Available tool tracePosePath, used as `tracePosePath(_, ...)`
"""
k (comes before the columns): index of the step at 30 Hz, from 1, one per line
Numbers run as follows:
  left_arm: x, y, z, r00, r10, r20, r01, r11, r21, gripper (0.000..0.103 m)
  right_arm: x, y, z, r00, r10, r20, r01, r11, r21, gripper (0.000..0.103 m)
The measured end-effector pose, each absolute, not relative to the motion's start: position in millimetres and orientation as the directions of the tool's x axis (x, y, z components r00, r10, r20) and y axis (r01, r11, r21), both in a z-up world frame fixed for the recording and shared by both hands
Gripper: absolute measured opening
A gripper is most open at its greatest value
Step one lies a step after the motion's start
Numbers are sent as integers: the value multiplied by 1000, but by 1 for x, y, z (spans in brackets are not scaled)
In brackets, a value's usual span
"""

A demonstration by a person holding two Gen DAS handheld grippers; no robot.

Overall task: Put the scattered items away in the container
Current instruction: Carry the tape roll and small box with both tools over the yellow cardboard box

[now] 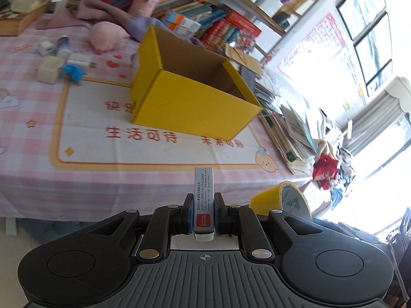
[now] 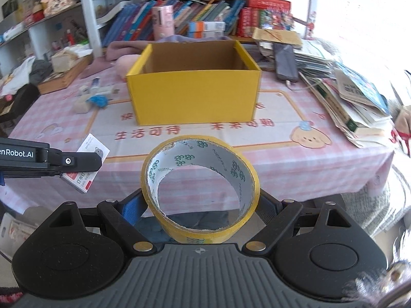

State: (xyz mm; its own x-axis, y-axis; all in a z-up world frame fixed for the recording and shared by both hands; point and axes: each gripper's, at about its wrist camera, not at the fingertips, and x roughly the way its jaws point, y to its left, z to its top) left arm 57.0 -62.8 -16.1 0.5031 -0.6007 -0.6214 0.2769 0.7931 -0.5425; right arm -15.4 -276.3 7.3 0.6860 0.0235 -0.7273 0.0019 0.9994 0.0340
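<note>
Two loads head for the yellow box on a cluttered counter (image 2: 321, 169).

The open cardboard box (image 2: 192, 97) stands mid-counter, beyond both loads; each wants carrying clear over its rim before release. The right hand-held gripper (image 2: 203, 202) pinches a glossy ring of tape (image 2: 200, 187), jaws wide; the left hand-held gripper (image 1: 204, 214) squeezes a slim, printed staple box (image 1: 203, 192). More small items (image 1: 61, 61) lie scattered left.

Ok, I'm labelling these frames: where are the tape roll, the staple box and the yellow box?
tape roll (image 2: 203, 233): right wrist view, near outer yellow band.
staple box (image 1: 203, 195): left wrist view, printed grey face.
yellow box (image 2: 195, 95): right wrist view, front wall.
</note>
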Motion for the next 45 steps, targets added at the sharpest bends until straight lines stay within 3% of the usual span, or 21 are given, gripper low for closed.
tracePosePath(15,91,-85,-8,509,-599,-619,343,800,-492,13,17,-298,11,714,7,-700,46,997,56,87)
tracePosePath(24,128,-98,10,578,-588,-566,391,808,-440,13,59,-306,26,777,7,-629,15,999,30,87)
tracePosePath(37,188,-124,44,688,-497,-528,381,867,-319,13,138,-319,70,881,137,-453,-180,982,-54,87)
tracePosePath(45,233,-136,45,738,-385,-555,313,923,-224,13,216,-327,60,859,203,-470,-315,934,-171,87)
